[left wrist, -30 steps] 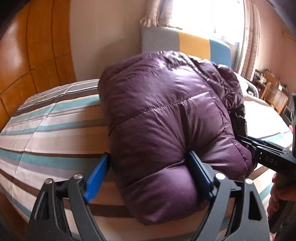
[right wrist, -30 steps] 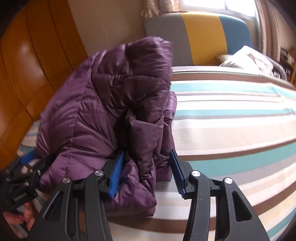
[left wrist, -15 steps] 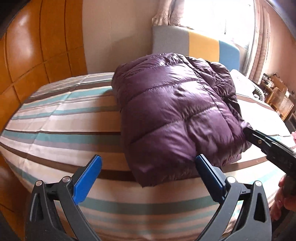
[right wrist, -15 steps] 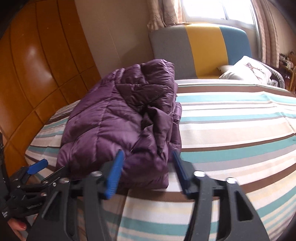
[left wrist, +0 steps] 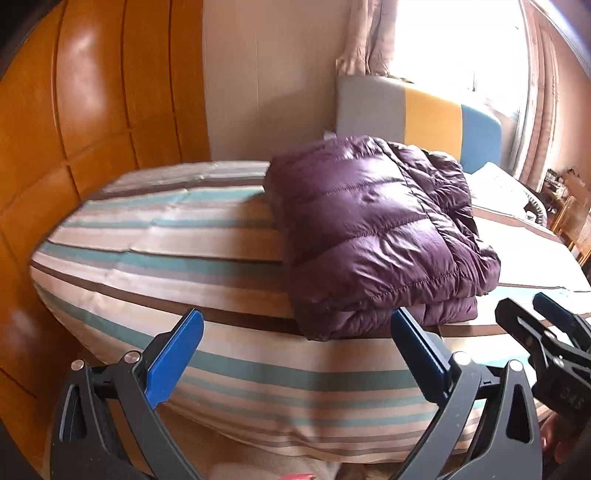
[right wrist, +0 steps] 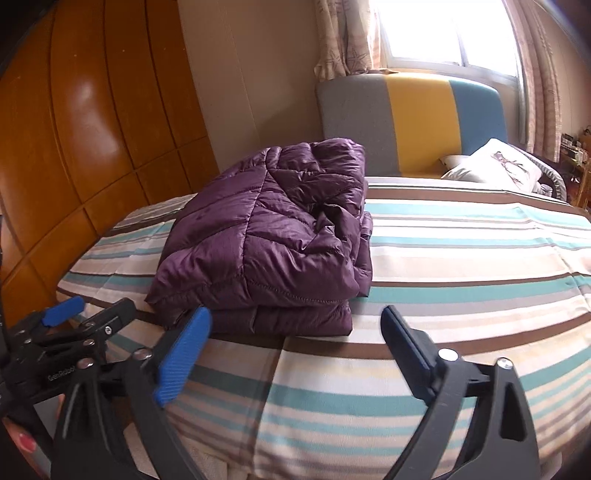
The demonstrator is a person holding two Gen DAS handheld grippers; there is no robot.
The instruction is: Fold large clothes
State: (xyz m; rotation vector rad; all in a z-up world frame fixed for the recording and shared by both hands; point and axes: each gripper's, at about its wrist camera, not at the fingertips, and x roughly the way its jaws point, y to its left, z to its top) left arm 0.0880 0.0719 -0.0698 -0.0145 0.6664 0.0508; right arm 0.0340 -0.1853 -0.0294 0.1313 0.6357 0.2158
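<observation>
Jacket (left wrist: 373, 229) lay folded near the bed's (left wrist: 221, 369) front edge. Left gripper (left wrist: 295, 354) and right gripper (right wrist: 295, 354) were spread, empty, just short of it. Judged light, puffy, slippery, springy; best taken at the stacked front hem.

A bed (right wrist: 461, 266) in a striped cover of teal, brown and cream fills the near room. Its grey, yellow and blue headboard (right wrist: 406, 122) stands far under a bright window (right wrist: 436, 33) with curtains. A white pillow (right wrist: 495, 164) lies far right. Glossy orange-wood panelling (left wrist: 92, 110) lines the left.
</observation>
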